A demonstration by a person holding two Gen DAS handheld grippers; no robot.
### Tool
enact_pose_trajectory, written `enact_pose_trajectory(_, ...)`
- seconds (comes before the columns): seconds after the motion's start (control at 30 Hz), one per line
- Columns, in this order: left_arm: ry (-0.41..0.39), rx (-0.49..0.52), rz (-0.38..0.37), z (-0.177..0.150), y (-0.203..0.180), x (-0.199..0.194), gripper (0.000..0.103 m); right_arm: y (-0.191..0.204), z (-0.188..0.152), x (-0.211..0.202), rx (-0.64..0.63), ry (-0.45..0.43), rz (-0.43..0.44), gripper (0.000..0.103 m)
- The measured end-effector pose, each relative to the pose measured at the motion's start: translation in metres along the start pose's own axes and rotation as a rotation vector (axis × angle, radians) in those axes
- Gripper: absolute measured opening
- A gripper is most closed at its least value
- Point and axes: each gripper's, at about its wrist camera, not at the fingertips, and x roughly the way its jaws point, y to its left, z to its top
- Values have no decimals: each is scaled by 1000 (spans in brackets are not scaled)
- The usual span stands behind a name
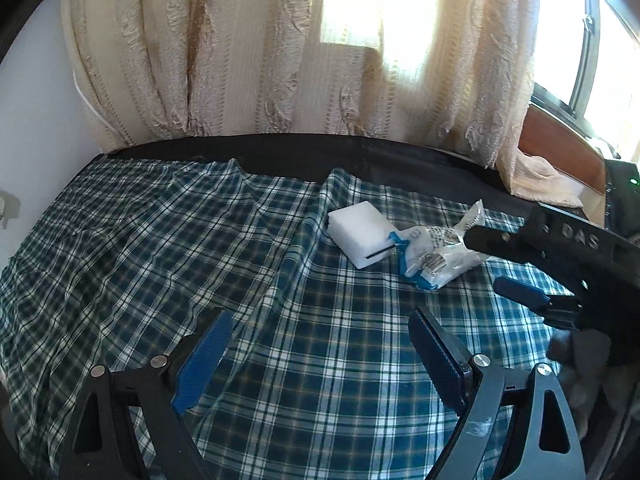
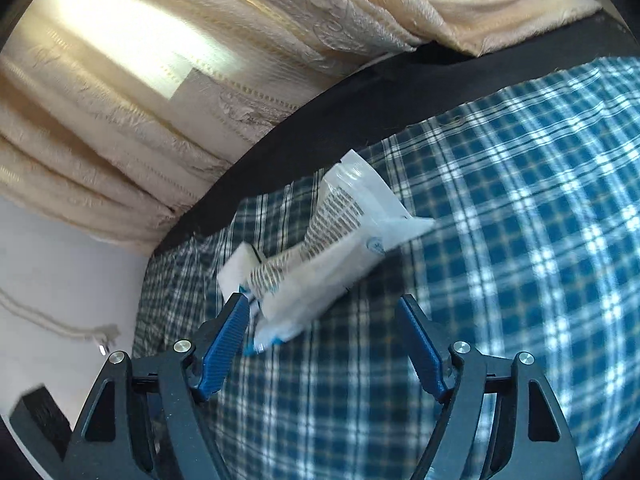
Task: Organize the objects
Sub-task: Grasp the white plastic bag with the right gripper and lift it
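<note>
Right claw (image 2: 322, 336), jaws apart, gripping nothing, is hovering over a crinkly packet (image 2: 320, 256) lying beside a white block (image 1: 358, 236) on the plaid cloth (image 1: 200, 240), prob. lining up a grab. Left claw (image 1: 320, 364) is waiting w/ jaws wide, empty.

The right gripper (image 2: 322, 330) hangs with its blue-padded jaws spread apart over a blue-and-white checked cloth (image 2: 500, 240). A white plastic packet (image 2: 336, 248) with printed text lies on the cloth just past the fingertips, its near end close to the left pad and not pinched. A white block (image 2: 236, 266) peeks out behind it. Farther off, a cream curtain (image 2: 160, 92) hangs beyond the desk's dark edge (image 2: 360, 92).
</note>
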Motion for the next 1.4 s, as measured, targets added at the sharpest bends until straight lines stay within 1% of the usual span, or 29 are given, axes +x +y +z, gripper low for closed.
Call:
enact_pose_trajectory(0.13,3,-3,0,1,1,1,93,7,7,9,-11,-10,-22,80)
enact_pose_trajectory(0.2,5,-6,0,1,1,1,93,10,11,12,-14,-15,-32,84)
enact_pose_trajectory(0.3,6,-10,2,1,2,1,93,14,15,18,-28,-21,-53,85)
enact_pose_trajectory(0.47,9,-14,7,1,3,2,93,23,20,30,-75,-24,-114,85)
enact_pose_trajectory(0.57,15,-15,17,0,3,5,93,29,23,38,-115,-18,-174,85)
enact_pose_trajectory(0.67,20,-17,21,0,4,7,93,33,25,45,-152,-15,-202,85)
enact_pose_trajectory(0.97,42,-30,40,0,8,11,93,40,23,50,-237,7,-230,85)
enact_pose_trajectory(1.1,44,-35,43,-1,11,13,93,39,20,45,-270,21,-236,84)
enact_pose_trajectory(1.23,47,-36,47,-2,11,14,93,41,15,41,-324,23,-263,82)
enact_pose_trajectory(1.4,49,-40,50,-1,13,14,93,43,6,40,-387,31,-309,72)
